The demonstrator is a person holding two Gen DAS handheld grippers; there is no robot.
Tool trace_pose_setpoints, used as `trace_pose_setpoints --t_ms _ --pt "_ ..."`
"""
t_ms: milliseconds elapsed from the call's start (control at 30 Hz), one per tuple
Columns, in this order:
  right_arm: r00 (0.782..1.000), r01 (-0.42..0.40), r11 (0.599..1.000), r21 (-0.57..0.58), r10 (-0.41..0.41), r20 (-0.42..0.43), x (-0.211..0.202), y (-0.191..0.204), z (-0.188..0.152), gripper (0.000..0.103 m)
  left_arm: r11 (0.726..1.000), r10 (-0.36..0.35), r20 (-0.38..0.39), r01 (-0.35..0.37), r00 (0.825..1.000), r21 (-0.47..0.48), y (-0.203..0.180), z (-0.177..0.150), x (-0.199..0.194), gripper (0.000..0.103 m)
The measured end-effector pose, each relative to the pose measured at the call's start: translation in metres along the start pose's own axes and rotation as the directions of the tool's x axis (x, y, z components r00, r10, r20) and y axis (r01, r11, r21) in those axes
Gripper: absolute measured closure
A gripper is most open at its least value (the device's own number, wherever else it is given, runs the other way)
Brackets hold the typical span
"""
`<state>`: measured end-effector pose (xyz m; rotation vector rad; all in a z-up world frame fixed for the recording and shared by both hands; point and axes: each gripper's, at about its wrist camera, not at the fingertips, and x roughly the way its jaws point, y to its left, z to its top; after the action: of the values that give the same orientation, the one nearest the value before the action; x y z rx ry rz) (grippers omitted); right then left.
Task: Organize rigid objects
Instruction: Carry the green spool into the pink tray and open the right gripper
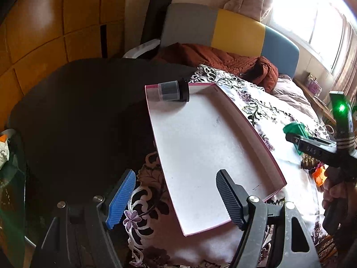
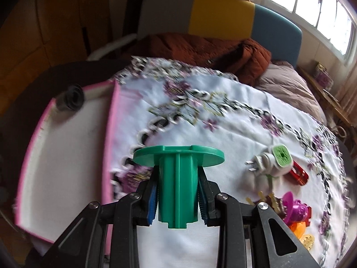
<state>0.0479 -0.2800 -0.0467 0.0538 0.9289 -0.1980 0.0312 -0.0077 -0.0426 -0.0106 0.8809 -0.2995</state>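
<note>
A shallow white box with pink rim (image 1: 252, 131) lies on the flowered tablecloth; it also shows at the left of the right wrist view (image 2: 111, 138). A clear jar with a black lid (image 1: 173, 91) lies on its side in the box's far corner, also seen in the right wrist view (image 2: 71, 97). My left gripper (image 1: 176, 198) is open and empty over the box's near end. My right gripper (image 2: 177, 197) is shut on a green plastic spool (image 2: 178, 174), held above the cloth right of the box. In the left wrist view the right gripper (image 1: 296, 137) and the spool (image 1: 294, 128) appear at the right.
A white plug adapter with a green face (image 2: 276, 163), a red piece (image 2: 299, 175), and purple, orange and yellow plastic toys (image 2: 294, 210) lie on the cloth at the right. A bed with a rust quilt (image 2: 223, 51) is behind the table. The dark table edge (image 1: 78, 111) lies left.
</note>
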Motion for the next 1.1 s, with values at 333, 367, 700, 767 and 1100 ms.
trace_pose_setpoints --t_ms 333,367,700,767,1100 --pt "0.988 -0.149 0.984 -0.095 0.152 0.027 -0.020 0.056 0.005 0.073 1.000 0.002 -0.003 -0.002 1.000 -0.009 0.003 0.000 0.001 0.027" --pt "0.986 -0.163 0.981 -0.100 0.166 0.022 -0.020 0.060 0.004 0.073 1.000 0.002 -0.002 -0.002 1.000 -0.011 0.003 0.000 0.001 0.027" --pt "0.957 -0.288 0.948 -0.136 0.283 -0.057 -0.003 0.109 -0.002 0.073 0.999 0.017 -0.013 -0.017 1.000 -0.042 0.016 0.000 0.002 0.027" --pt "0.953 -0.302 0.944 -0.130 0.296 -0.066 0.003 0.119 0.002 0.073 0.999 0.023 -0.012 -0.023 1.000 -0.047 0.019 0.000 0.002 0.027" --pt "0.952 -0.300 0.946 -0.125 0.288 -0.100 0.034 0.171 0.030 0.073 0.983 0.067 -0.018 -0.069 0.998 -0.170 0.068 -0.001 0.000 0.028"
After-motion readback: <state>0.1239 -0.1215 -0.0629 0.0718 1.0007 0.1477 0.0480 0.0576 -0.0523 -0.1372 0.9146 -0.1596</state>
